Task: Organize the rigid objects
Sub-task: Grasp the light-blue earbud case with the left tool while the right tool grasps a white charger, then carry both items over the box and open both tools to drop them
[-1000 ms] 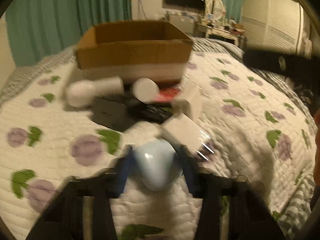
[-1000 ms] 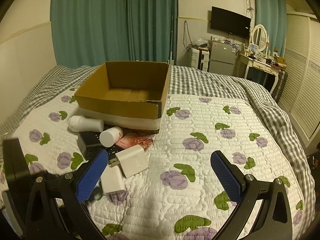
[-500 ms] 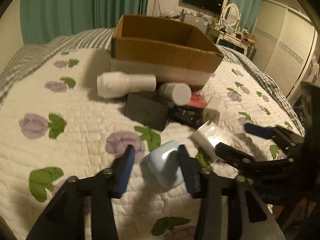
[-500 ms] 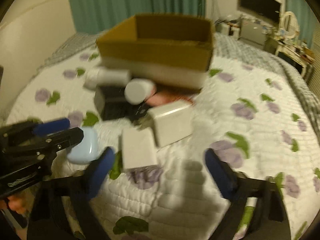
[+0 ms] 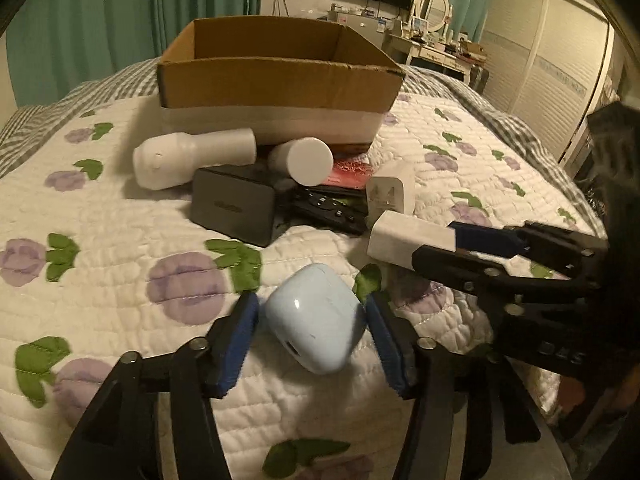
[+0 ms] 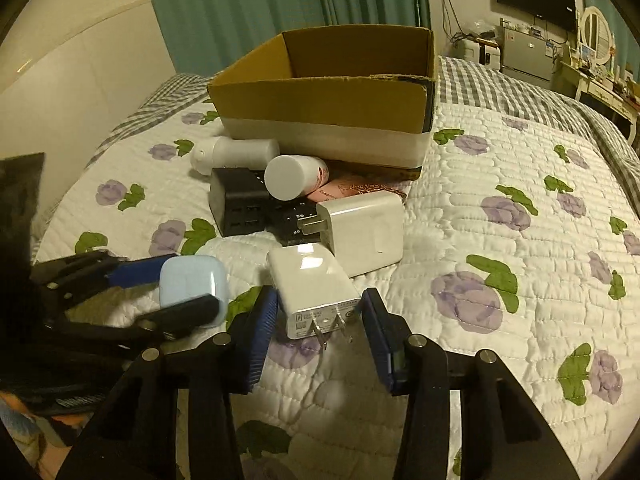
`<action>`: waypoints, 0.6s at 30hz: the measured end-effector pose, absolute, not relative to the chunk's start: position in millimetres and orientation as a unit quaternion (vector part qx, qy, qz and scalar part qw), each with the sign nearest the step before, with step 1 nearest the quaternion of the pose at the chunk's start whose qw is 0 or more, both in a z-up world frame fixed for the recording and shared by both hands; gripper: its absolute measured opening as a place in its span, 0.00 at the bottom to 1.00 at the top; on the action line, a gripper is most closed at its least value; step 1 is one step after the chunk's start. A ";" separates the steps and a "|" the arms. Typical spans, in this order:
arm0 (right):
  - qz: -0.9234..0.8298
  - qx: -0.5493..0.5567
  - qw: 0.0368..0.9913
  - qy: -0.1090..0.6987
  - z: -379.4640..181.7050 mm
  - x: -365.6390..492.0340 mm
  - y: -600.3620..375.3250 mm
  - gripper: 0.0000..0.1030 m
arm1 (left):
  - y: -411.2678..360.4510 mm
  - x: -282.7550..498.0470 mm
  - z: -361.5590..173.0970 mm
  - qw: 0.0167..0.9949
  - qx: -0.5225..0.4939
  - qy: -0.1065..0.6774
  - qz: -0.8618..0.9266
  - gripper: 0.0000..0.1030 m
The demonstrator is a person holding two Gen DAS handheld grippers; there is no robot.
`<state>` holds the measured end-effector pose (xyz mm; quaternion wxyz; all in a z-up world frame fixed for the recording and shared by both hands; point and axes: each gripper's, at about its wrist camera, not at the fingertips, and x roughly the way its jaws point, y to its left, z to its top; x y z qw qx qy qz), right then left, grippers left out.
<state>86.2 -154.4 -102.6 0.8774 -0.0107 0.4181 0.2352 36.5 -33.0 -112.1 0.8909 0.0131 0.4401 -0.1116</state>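
My left gripper (image 5: 312, 338) is shut on a light blue earbud case (image 5: 316, 322), its pads against both sides; the case also shows in the right wrist view (image 6: 192, 284). My right gripper (image 6: 318, 334) straddles a small white plug charger (image 6: 314, 290), prongs toward me, with its jaws close to the sides; whether they touch it is unclear. In the left wrist view the charger (image 5: 408, 240) sits between the right fingers (image 5: 488, 236). An open cardboard box (image 6: 332, 92) stands behind on the quilt.
In front of the box lie a larger white charger (image 6: 364, 228), a black multi-port hub (image 6: 238, 204), a white bottle (image 6: 296, 176), a white handheld device (image 5: 192, 156), a black remote (image 5: 324, 208) and a red packet (image 5: 350, 170). A flowered quilt (image 6: 500, 248) covers the bed.
My right gripper swung left and down onto the small white charger and narrowed its jaws around it. My left gripper kept its hold on the blue case.
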 end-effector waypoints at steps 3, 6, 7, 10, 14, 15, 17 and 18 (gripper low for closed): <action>0.233 -0.013 0.881 0.412 -93.5 83.2 -157.3 0.42 | -45.1 32.9 -120.2 0.896 0.064 0.427 -0.099 0.59; 0.227 -0.014 0.887 0.403 -81.9 79.4 -161.4 0.41 | -48.7 29.5 -120.8 0.899 0.083 0.419 -0.099 0.56; 0.221 -0.017 0.890 0.399 -77.5 78.2 -162.9 0.41 | -46.5 29.0 -118.9 0.899 0.076 0.418 -0.101 0.56; 0.211 -0.015 0.896 0.390 -64.8 74.4 -169.4 0.41 | -41.5 25.7 -109.7 0.902 0.062 0.415 -0.100 0.56; 0.201 -0.015 0.903 0.379 -50.9 70.7 -174.3 0.40 | -38.3 21.8 -88.6 0.909 0.051 0.404 -0.089 0.56; 0.199 -0.014 0.906 0.373 -45.5 69.9 -175.3 0.40 | -37.2 22.0 -83.1 0.910 0.047 0.403 -0.086 0.56; 0.201 -0.011 0.910 0.363 -34.4 70.7 -176.5 0.40 | -35.8 23.9 -67.2 0.916 0.045 0.392 -0.078 0.56; 0.203 -0.010 0.912 0.357 -27.7 72.2 -176.8 0.40 | -34.9 26.2 -57.4 0.919 0.042 0.383 -0.077 0.56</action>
